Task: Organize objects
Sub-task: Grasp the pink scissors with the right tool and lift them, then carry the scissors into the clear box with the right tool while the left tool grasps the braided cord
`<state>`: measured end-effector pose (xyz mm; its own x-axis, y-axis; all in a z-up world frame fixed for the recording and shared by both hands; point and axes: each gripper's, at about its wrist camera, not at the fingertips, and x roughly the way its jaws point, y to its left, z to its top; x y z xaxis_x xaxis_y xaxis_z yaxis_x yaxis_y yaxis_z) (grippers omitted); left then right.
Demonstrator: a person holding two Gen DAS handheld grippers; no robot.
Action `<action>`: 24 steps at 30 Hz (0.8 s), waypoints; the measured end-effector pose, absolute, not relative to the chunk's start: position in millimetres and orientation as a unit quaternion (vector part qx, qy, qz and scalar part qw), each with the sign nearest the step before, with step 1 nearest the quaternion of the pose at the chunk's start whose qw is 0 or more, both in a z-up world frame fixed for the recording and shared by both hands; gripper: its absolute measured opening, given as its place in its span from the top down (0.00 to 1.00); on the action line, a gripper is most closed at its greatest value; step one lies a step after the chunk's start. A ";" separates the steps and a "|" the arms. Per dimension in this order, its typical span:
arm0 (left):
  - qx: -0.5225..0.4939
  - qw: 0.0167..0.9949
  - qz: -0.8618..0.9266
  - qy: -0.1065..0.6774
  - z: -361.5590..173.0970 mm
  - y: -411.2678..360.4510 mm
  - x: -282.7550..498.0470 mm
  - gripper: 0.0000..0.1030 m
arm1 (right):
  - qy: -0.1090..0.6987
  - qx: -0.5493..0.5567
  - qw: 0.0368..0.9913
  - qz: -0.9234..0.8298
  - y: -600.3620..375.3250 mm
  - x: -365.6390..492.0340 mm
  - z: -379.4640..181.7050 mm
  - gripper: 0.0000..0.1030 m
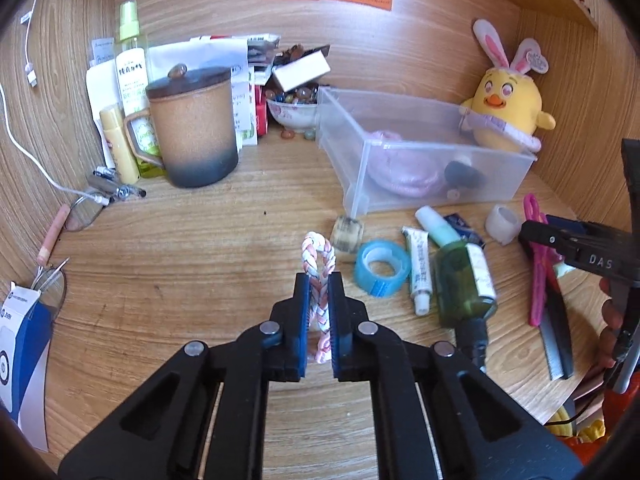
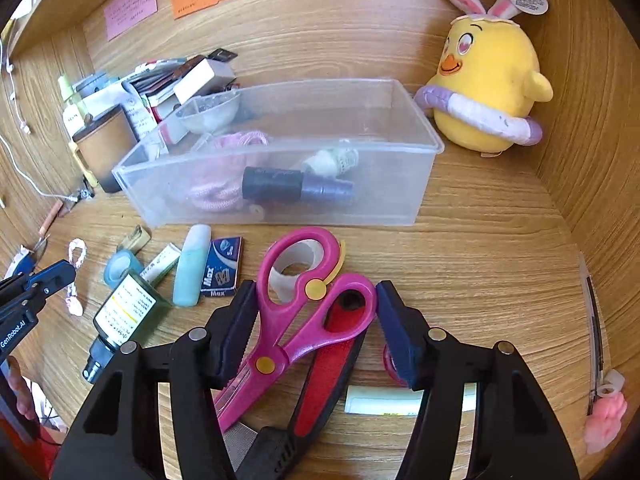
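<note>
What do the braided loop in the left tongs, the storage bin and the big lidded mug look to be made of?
Braided loop: soft cord or yarn, pink and white strands plaited, matte; the left tongs pinch it flat. Storage bin: clear, slightly frosted plastic; the contents show through its walls. Lidded mug: probably unglazed ceramic or stoneware, with a grainy tan body fading to a dark base and a dull finish.

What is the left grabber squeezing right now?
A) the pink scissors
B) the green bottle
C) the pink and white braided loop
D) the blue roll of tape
C: in the left wrist view the left gripper has its two pads closed on the pink and white braided loop, while the blue tape roll lies apart on the desk.
</note>
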<state>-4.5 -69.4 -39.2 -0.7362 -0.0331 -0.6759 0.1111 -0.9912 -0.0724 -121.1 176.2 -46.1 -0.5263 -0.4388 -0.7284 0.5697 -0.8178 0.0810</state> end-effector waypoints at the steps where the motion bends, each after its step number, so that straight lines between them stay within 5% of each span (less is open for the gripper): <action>1: 0.357 0.038 -0.932 0.056 -36.0 -68.9 -4.7 0.94 | 0.081 0.387 0.291 -0.871 177.3 -121.1 -43.2 0.45; 11: 0.337 0.007 -0.941 0.039 -10.7 -55.1 -16.5 0.95 | 0.065 0.349 0.304 -0.884 182.1 -120.6 -15.0 0.45; 15: 0.356 0.011 -0.934 0.015 -18.8 -53.1 -22.0 0.71 | 0.054 0.336 0.309 -0.888 184.6 -121.6 -5.5 0.45; 17: 0.364 0.008 -0.931 0.020 -24.8 -57.2 -23.3 0.47 | 0.051 0.328 0.312 -0.890 186.0 -121.5 -0.4 0.45; 24: 0.415 -0.006 -0.910 0.020 -50.3 -62.3 -43.4 0.44 | 0.042 0.316 0.319 -0.893 186.1 -124.0 9.9 0.45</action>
